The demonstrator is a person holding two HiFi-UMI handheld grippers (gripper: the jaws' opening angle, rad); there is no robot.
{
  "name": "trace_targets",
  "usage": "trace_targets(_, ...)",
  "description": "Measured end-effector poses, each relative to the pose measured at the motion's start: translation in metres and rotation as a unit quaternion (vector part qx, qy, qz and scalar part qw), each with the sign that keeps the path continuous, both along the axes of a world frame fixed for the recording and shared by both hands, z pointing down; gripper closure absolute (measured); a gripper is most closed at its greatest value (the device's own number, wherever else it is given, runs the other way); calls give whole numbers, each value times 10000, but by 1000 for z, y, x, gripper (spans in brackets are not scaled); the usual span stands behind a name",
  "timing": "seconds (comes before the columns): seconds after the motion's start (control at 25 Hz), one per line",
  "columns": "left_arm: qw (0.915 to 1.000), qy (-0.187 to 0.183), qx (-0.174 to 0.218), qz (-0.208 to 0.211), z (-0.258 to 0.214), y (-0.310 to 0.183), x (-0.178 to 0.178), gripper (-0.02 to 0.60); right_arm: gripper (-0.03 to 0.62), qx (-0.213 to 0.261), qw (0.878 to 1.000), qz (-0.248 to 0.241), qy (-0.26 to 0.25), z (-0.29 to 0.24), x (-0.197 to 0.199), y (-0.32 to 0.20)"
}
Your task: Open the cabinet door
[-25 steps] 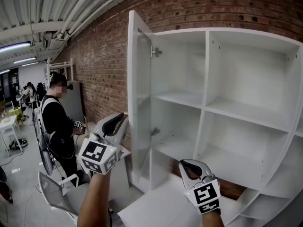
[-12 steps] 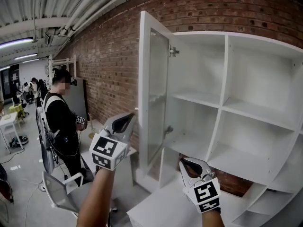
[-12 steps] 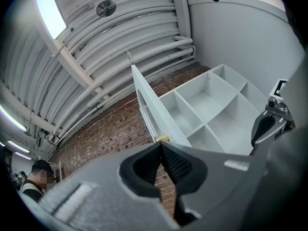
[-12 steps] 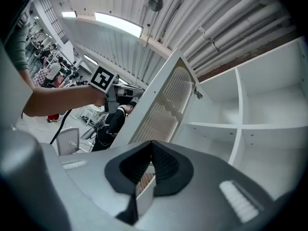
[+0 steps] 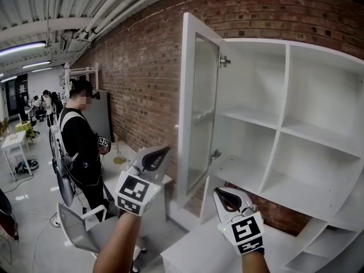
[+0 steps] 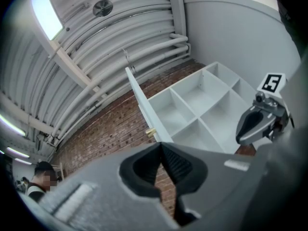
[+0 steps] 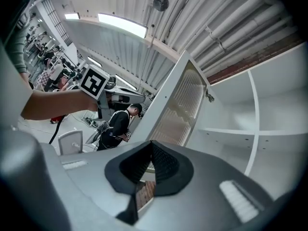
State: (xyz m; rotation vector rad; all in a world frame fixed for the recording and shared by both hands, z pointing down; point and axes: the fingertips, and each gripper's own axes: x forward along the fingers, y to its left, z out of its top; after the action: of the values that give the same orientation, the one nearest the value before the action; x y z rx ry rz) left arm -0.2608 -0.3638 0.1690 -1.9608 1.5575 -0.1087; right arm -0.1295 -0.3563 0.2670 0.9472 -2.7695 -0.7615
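Note:
The white cabinet door [image 5: 200,110], with a ribbed glass panel, stands swung open to the left of the shelving [image 5: 284,135]. A small brass knob [image 5: 177,126] sits on its free edge. My left gripper [image 5: 157,154] hangs shut and empty, below and left of that knob, apart from the door. In the left gripper view the door [image 6: 143,105] and knob [image 6: 150,132] lie beyond the left gripper's [image 6: 161,146] closed tips. My right gripper [image 5: 226,196] is shut on nothing, low in front of the open shelves. The right gripper view looks past that gripper [image 7: 151,144] at the door's [image 7: 180,107] inner face.
A person in black [image 5: 83,138] stands at the left by the brick wall [image 5: 142,73]. A grey chair [image 5: 77,232] is below my left arm. A white surface [image 5: 199,249] lies under the right gripper. Desks and people fill the far left.
The door shows more of its face and sits farther right in view. My left gripper has dropped slightly and stands farther from the door's edge. The right gripper has barely moved.

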Motion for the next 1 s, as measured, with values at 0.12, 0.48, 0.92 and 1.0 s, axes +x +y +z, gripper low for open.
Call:
trace_targets(0.12,10000,-27,-64,13,6,11,-3,578,588,6,10000,-74,17,-1,-11,8)
trace_targets(0.48,9994,29,-333,112,32,40,-9,578,588,136,9997,-189,50,-4,-36,26)
trace_targets(0.92,9975,166,-655,226,79,61,-11,580,588,207,9996,-179,63,-5,-46,40)
trace_targets(1.0,9971,180,-705,241,86,63,-11,578,588,213,9996,-175,82,-4,-48,42)
